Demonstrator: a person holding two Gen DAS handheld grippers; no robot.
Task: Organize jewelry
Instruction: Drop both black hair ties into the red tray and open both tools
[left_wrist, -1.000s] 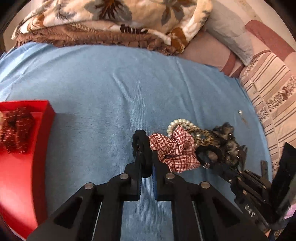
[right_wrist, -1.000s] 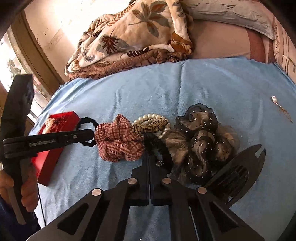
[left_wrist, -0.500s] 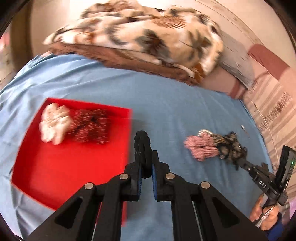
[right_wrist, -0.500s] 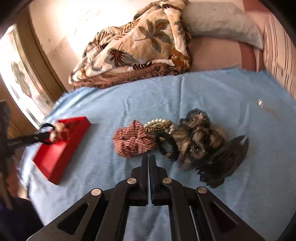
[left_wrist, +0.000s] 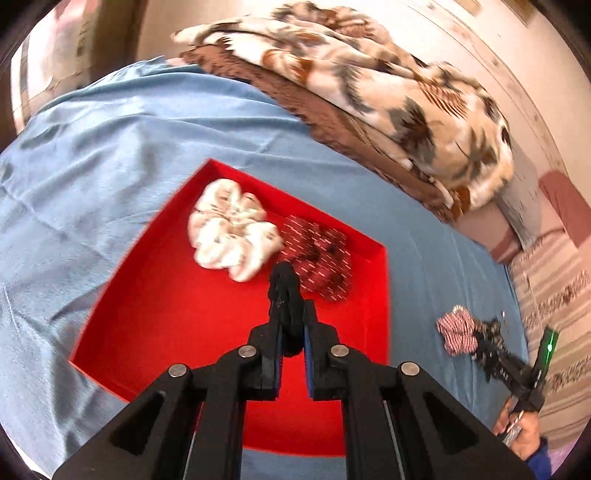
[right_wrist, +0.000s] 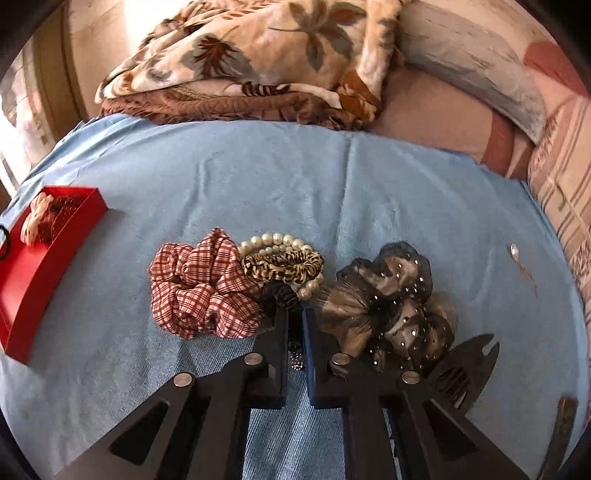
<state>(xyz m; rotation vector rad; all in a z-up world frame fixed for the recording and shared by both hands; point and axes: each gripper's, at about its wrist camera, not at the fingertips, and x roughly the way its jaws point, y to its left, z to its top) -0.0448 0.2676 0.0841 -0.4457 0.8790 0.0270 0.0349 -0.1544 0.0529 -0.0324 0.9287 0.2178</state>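
Above the red tray (left_wrist: 110, 325), left tongs (left_wrist: 291, 314) pinch a twisted black hair tie (left_wrist: 282, 284).

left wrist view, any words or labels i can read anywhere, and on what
White lettering on the side of the right gripper, seen at the far right of the left wrist view: too small and blurred to read.
A green light glows on the right gripper's body; it is not text.
Red tray, scrunchies and bedding: no text.

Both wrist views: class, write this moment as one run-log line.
left tongs: shut on black hair tie, over red tray | right tongs: shut on black scrunchie
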